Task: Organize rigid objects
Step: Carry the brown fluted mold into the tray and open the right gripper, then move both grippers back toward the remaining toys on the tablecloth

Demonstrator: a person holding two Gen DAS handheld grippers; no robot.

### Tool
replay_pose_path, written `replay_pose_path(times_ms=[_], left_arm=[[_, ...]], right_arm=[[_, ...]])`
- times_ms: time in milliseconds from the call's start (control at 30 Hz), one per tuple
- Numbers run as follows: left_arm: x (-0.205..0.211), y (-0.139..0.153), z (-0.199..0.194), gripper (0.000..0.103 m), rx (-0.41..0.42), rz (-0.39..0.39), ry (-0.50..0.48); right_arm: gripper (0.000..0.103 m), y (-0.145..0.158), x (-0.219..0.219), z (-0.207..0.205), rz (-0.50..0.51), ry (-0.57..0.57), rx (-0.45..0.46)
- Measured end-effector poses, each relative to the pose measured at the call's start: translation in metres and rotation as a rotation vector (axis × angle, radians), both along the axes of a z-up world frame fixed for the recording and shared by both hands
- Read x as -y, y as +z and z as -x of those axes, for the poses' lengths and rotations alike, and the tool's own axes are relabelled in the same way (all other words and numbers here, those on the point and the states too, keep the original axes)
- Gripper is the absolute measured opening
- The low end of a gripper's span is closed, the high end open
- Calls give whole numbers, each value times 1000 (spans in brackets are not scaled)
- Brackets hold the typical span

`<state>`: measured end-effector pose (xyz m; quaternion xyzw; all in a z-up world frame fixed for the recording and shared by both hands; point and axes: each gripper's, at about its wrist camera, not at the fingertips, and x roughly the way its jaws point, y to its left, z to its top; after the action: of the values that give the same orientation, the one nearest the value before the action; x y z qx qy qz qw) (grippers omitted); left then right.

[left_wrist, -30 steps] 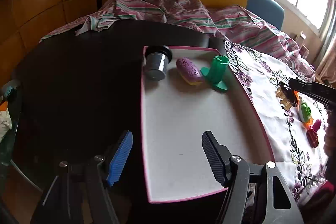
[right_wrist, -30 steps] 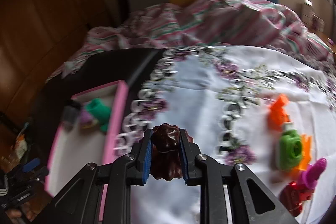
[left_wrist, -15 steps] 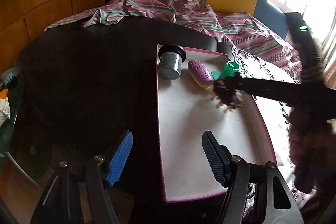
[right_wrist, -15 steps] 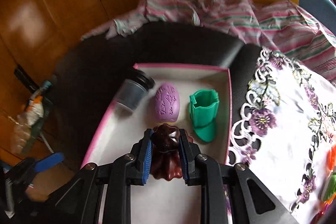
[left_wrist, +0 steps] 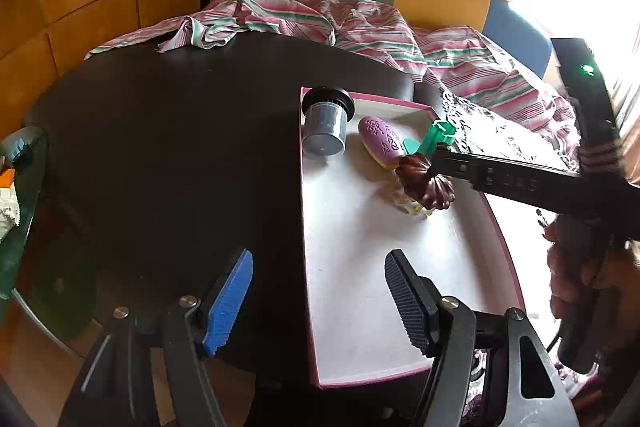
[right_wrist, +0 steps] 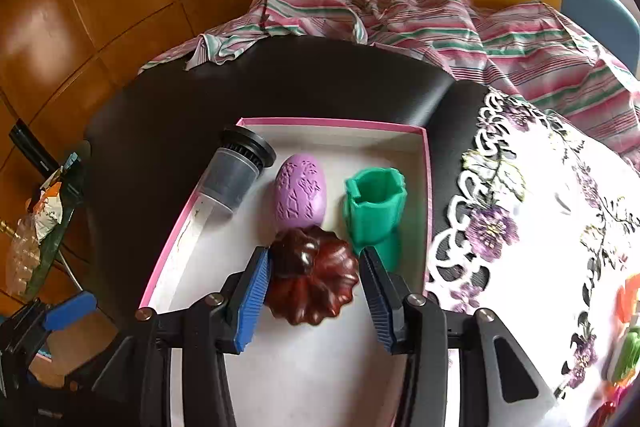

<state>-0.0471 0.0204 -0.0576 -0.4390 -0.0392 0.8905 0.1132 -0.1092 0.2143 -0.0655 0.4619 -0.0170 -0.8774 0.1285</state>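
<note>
Left gripper [left_wrist: 318, 301] I hold with its jaws spread and empty, above the near left edge of the pink-rimmed tray [right_wrist: 426, 171]. On my right gripper [right_wrist: 312, 289] the jaws are opening, the dark red fluted mould [right_wrist: 312, 277] between them on the tray floor. Behind it, left to right: grey cup [right_wrist: 234, 179] on its side, purple egg [right_wrist: 301, 191], green holder [right_wrist: 376, 205].

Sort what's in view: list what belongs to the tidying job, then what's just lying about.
Job:
- pink-rimmed tray
- dark red fluted mould, between the opening right gripper
- purple egg
- green cup
- grey cylinder
- left gripper, open

Lying about:
- striped cloth
- embroidered tablecloth
</note>
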Motion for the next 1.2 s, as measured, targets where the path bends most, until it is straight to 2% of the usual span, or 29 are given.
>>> replay_pose_path(times_ms=[400,700,933,1200], left_arm=[[-7,13,-7,70,-39,27,-16],[-19,25,-17,70,-81,44,-55],[-34,31,-23,70,-95,53,-103],[-59,35,-27,70,-107,74,-176]], right_arm=[[47,25,-26,-35,16,-13,-65],[47,30,-70,-51,-1,-93,-82],[47,31,-126,-62,6,-216,-84],[47,29,-216,-77,22,-444,-91]])
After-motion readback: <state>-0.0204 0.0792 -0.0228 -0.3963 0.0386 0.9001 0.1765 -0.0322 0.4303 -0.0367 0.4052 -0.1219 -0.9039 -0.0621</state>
